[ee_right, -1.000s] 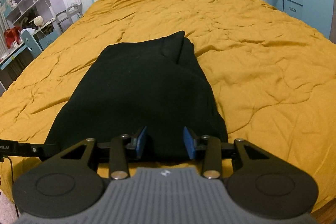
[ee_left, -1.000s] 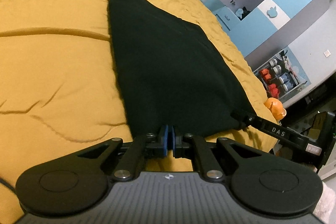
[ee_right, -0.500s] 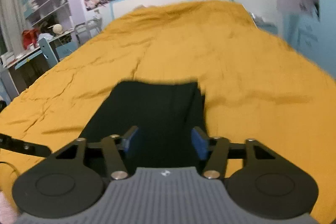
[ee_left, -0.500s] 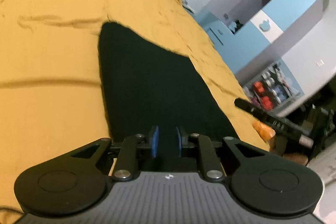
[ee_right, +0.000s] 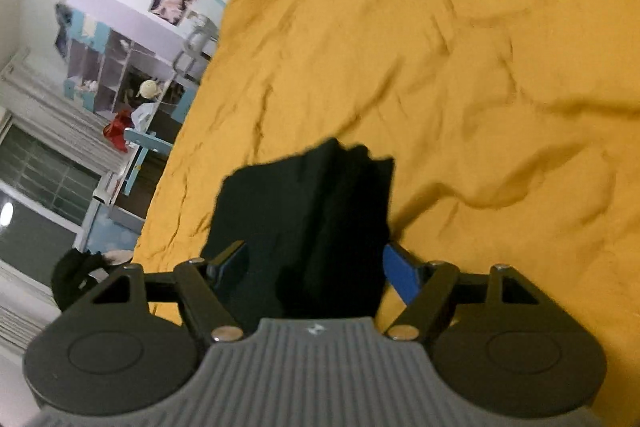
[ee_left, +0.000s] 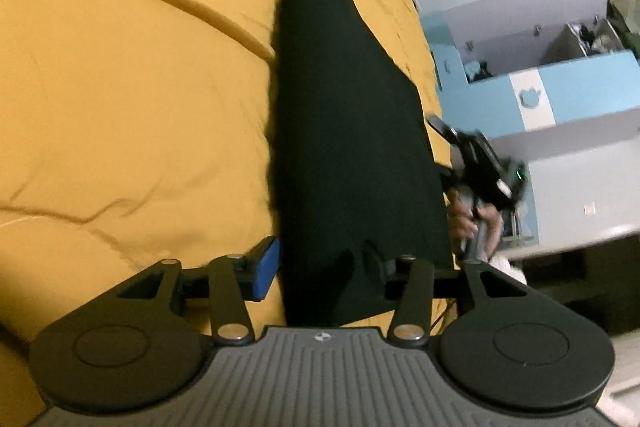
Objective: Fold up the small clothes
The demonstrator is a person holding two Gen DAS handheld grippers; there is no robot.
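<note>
A black folded garment (ee_left: 344, 131) lies on the yellow quilt (ee_left: 132, 99). In the left wrist view my left gripper (ee_left: 320, 267) is open, its blue-padded fingers (ee_left: 264, 267) spread on either side of the garment's near edge. In the right wrist view the garment (ee_right: 312, 227) shows folded layers at its far end, and my right gripper (ee_right: 316, 271) is open with its fingers astride the near end. The right gripper also shows in the left wrist view (ee_left: 476, 163), held by a hand at the bed's right edge.
The quilt (ee_right: 460, 67) covers the whole bed. Blue and white cabinets (ee_left: 552, 83) stand beyond the bed's right edge. Shelves and a window (ee_right: 80, 107) are on the bed's other side.
My left gripper was shut on the garment's edge a second ago and has opened wide. Both grippers have tilted and the views are rotated. The right gripper has opened wider over the garment.
</note>
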